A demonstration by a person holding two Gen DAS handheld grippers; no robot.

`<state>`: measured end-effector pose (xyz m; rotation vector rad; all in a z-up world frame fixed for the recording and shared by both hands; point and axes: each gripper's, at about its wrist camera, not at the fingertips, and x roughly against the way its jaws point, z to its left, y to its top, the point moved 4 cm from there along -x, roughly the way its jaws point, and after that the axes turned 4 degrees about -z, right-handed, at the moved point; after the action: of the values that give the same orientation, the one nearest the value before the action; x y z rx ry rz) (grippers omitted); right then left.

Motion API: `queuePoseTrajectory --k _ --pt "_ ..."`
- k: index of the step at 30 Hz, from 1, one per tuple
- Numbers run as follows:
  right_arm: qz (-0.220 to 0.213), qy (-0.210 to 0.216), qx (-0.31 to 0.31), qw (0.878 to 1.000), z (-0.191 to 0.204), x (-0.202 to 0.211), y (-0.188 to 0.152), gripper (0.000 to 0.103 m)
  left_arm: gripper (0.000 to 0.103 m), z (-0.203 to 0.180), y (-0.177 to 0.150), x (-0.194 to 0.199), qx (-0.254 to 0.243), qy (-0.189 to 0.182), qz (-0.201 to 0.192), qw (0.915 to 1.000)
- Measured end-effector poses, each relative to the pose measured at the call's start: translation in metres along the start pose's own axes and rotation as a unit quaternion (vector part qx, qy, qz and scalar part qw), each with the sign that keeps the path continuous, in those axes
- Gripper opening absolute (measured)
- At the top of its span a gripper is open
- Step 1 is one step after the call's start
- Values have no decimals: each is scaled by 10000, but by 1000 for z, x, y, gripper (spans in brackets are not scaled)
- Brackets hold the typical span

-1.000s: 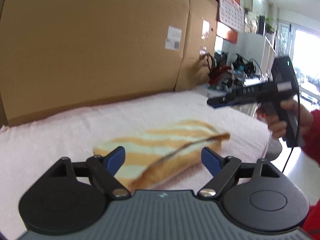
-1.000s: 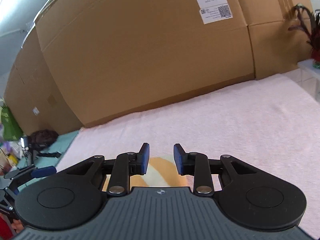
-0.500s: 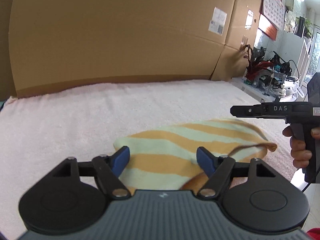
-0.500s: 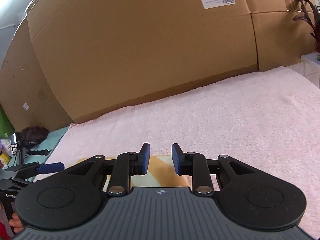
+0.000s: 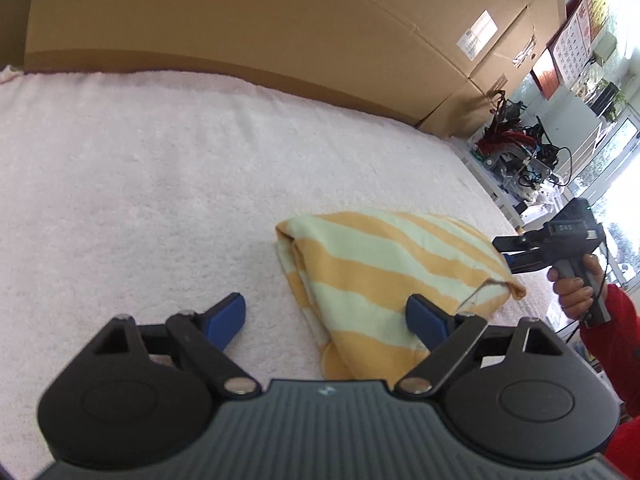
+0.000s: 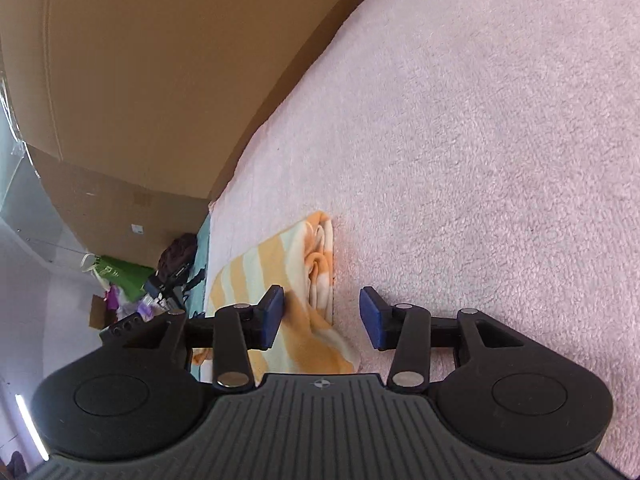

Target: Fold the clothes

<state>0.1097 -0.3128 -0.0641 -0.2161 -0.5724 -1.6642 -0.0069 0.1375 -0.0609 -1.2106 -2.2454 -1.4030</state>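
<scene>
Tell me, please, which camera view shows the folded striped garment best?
The left wrist view: the striped garment lies nearly whole on the pink towel, its folded edge and stripes clear. The right wrist view shows only one bunched end, partly hidden behind the right gripper.

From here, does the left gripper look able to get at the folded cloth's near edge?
Probably yes. The left gripper is open, with the cloth right ahead between its fingers on the pink blanket. Nothing lies between them; the right gripper is on the other side.
</scene>
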Motion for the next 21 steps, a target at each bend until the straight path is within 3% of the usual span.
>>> queuePoseTrajectory --k 3,8,12,16,21 --pt "297 230 48 9993 3 -9 5 50 101 -4 1 -6 -39 -210 114 9997" --pt "667 457 303 9963 17 -24 5 52 101 -9 6 -20 -29 -571 239 9981" --pt "834 551 514 9937 28 -38 9 61 102 -10 12 -29 -10 -721 269 9970" --pt "752 653 605 9932 25 -36 8 64 102 -7 14 -30 54 -925 211 9955" --pt "650 781 718 9922 23 -33 8 59 102 5 14 -26 315 -1291 210 9909"
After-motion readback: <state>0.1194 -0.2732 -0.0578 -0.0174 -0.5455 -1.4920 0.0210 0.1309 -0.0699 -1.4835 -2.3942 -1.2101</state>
